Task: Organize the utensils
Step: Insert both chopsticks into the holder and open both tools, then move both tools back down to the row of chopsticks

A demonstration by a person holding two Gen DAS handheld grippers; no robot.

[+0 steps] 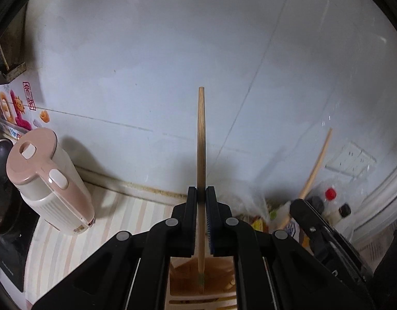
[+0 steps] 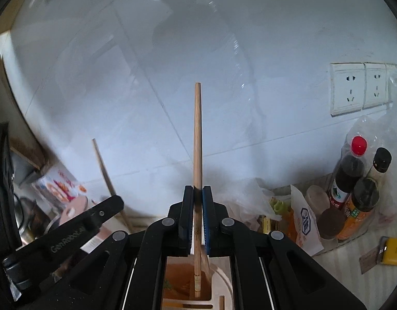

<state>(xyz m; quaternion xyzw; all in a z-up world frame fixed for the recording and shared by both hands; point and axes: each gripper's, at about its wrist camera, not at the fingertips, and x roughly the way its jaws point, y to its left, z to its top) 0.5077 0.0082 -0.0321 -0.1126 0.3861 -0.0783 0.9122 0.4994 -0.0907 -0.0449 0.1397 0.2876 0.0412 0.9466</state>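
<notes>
Right now we hold one wooden chopstick in each gripper, both upright against the white tiled wall. Our left gripper (image 1: 201, 191) has its jaws clamped on the left chopstick (image 1: 201, 139), whose lower tip reaches down into the beige utensil holder (image 1: 183, 271) directly below the fingers. Our right gripper (image 2: 197, 190) is likewise clenched around the right chopstick (image 2: 197, 139), its lower end also inside the holder, in a compartment with a brownish floor; we cannot tell whether either tip touches the bottom. Beside the left gripper stands a pink and white electric kettle (image 1: 47, 178) on the striped counter (image 1: 69, 240). To the right of the right gripper sit dark sauce bottles (image 2: 351, 173), a crumpled plastic bag (image 2: 247, 196), and wall sockets (image 2: 348, 87) above them.
</notes>
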